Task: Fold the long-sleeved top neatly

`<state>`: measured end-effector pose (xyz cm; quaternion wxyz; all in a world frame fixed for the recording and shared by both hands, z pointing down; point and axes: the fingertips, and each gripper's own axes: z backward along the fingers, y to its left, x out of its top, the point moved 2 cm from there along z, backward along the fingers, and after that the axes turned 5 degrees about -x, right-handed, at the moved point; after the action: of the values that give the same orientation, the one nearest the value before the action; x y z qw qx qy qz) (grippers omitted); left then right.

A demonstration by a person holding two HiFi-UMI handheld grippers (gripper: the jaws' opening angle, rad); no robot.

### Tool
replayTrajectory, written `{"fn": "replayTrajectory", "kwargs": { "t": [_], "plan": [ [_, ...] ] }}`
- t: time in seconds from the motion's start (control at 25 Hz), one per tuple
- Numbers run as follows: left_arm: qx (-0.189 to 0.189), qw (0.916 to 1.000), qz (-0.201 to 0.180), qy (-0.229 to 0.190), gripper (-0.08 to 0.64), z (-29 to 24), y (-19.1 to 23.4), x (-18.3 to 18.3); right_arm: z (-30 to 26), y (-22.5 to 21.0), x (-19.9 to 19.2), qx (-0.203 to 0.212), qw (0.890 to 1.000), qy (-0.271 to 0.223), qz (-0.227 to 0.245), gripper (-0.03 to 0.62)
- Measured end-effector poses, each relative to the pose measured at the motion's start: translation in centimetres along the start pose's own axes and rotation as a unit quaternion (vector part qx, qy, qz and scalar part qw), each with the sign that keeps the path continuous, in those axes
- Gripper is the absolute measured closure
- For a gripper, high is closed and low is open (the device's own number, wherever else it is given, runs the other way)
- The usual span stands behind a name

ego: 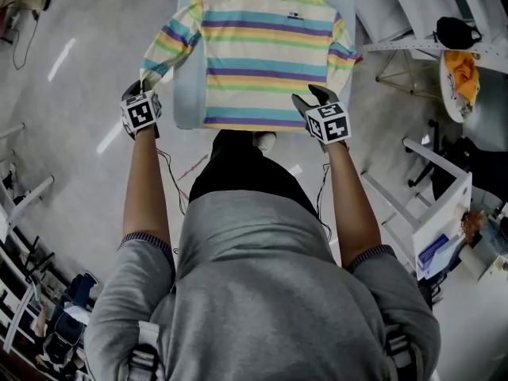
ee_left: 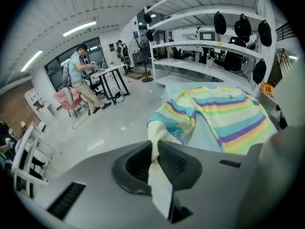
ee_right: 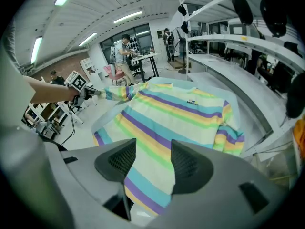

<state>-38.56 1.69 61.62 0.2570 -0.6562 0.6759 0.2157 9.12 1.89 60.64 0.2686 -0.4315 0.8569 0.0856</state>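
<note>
White shelving rings a pale table [ego: 184,101] where the striped long-sleeved top [ego: 266,54] lies spread flat. Soft, light and probably limp, it is best taken by cuff and hem. The left gripper [ee_left: 153,152] pinches the sleeve cuff [ee_left: 154,133] beyond the table's left edge, while the right gripper [ee_right: 153,162], jaws apart, hovers over the hem at the table's near edge.

Striped top [ego: 266,54] flat, left cuff lifted
</note>
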Motion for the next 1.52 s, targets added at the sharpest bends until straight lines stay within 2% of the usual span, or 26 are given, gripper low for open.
{"fn": "replayTrajectory", "kwargs": {
  "t": [0.28,0.68,0.88,1.12,1.32,1.4,1.52],
  "plan": [
    [0.02,0.9974,-0.03,-0.063,0.512,1.7,3.3,8.4,-0.1,-0.6,5.0,-0.002,1.0,-0.014,0.01,0.348],
    [-0.019,0.9868,-0.09,-0.134,0.512,3.1,1.5,17.8,0.2,-2.4,11.9,-0.021,0.999,-0.025,0.027,0.347],
    [-0.054,0.9791,-0.12,-0.155,0.512,3.4,-1.6,21.0,0.2,-3.2,13.6,-0.023,0.998,-0.027,0.043,0.347],
    [-0.085,0.9671,-0.167,-0.172,0.512,3.7,-6.5,24.6,-0.1,-4.6,15.6,-0.006,0.997,-0.052,0.048,0.347],
    [-0.107,0.9609,-0.174,-0.187,0.512,4.6,-10.9,26.5,-0.2,-5.9,15.2,0.001,0.997,-0.06,0.042,0.345],
    [-0.126,0.9562,-0.184,-0.189,0.512,4.4,-13.1,27.1,-0.1,-6.6,14.8,-0.001,0.998,-0.06,0.034,0.345],
    [-0.153,0.9448,-0.222,-0.186,0.512,3.6,-17.0,27.7,0.5,-7.9,13.7,-0.005,0.998,-0.06,0.018,0.345]
  ]
}}
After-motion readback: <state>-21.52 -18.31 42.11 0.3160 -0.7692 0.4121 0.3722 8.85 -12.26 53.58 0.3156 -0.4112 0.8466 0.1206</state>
